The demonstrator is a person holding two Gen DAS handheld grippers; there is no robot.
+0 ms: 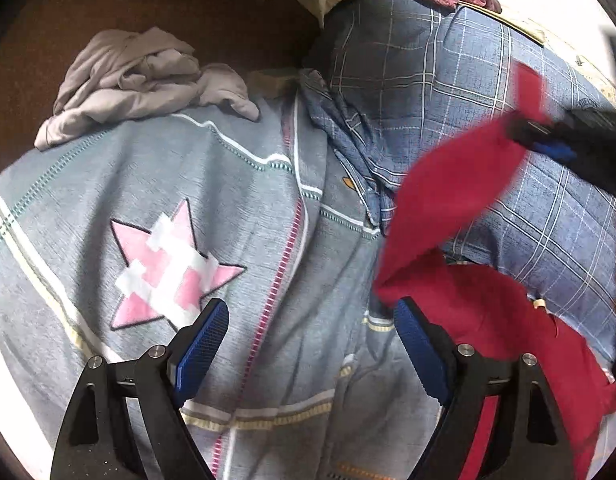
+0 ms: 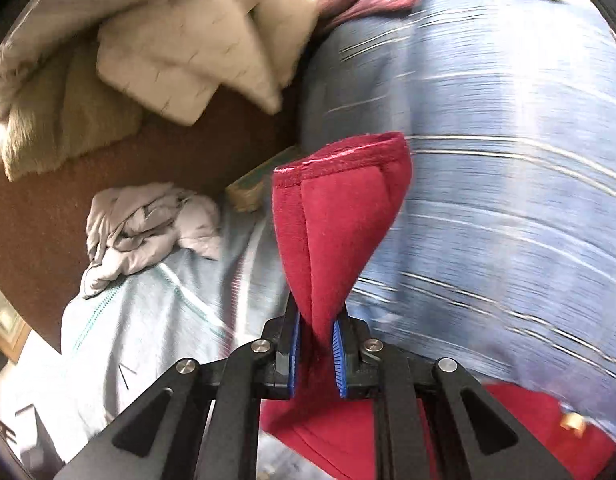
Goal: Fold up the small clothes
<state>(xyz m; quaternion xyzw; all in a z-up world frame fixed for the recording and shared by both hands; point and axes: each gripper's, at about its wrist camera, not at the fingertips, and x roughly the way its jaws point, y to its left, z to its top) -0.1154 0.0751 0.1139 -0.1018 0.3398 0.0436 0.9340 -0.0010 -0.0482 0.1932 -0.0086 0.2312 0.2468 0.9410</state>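
Far left, crumpled grey garment (image 1: 140,76) on brown surface (image 1: 36,52). Left gripper (image 1: 312,328) spread wide, empty, above grey star-patterned bedsheet (image 1: 148,184). Right, red fabric garment (image 1: 460,184) lifted, pinched tight in right gripper (image 2: 316,334) over blue checked cloth (image 1: 428,80).

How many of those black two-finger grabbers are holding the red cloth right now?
1. The right gripper is shut on the red fabric garment, lifting a corner. The left gripper is open above the grey star-patterned bedsheet.
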